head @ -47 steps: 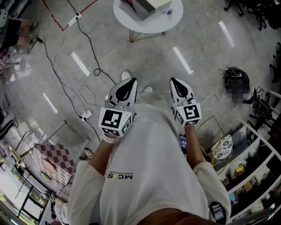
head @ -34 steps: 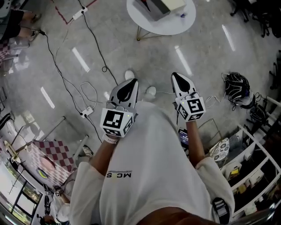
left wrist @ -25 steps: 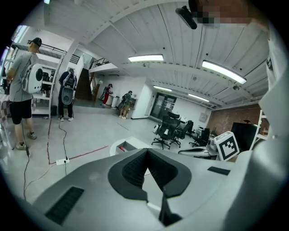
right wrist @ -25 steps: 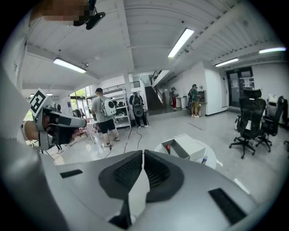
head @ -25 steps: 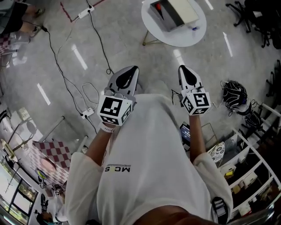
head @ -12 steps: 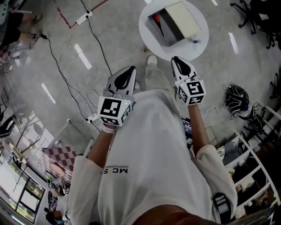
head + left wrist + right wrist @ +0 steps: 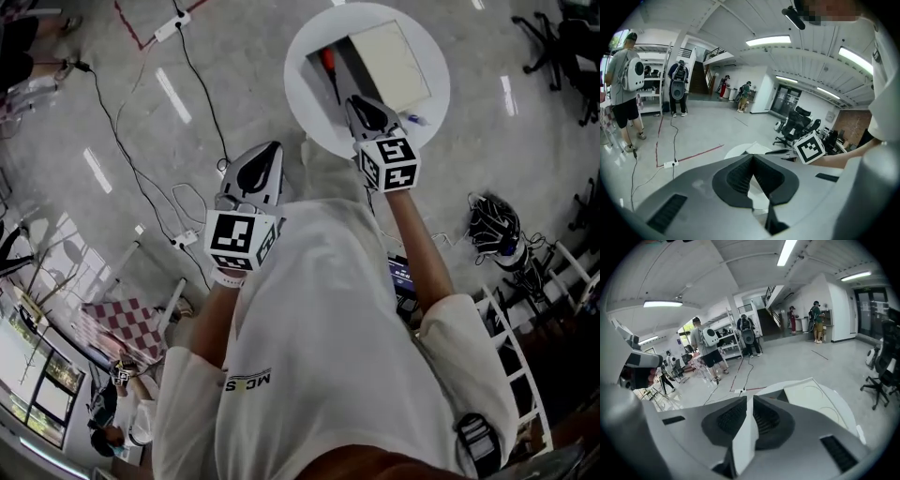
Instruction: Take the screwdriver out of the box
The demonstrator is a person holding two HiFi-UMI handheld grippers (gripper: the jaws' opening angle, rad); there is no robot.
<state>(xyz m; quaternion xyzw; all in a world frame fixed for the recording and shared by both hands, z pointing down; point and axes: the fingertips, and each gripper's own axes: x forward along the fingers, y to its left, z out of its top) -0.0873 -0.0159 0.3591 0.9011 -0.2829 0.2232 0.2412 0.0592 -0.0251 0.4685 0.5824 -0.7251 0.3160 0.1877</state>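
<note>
A round white table (image 7: 305, 108) stands at the top of the head view. On it lies an open box (image 7: 349, 67) with a dark inside and a cream lid (image 7: 389, 58) folded to the right. A red-handled screwdriver (image 7: 329, 67) lies in the dark part. My right gripper (image 7: 357, 101) is shut and empty, its tip over the table at the box's near edge. My left gripper (image 7: 270, 150) is shut and empty, over the floor left of the table. The right gripper view shows the lid (image 7: 813, 397) just ahead of the jaws.
A small blue item (image 7: 417, 119) lies on the table right of the box. Cables and a power strip (image 7: 184, 242) run across the floor at left. A dark bag (image 7: 493, 225) and shelving (image 7: 539, 309) are at right. People stand far off.
The table has come from the top edge of the head view to right in front of me. My right gripper has moved up and now reaches over the table by the box.
</note>
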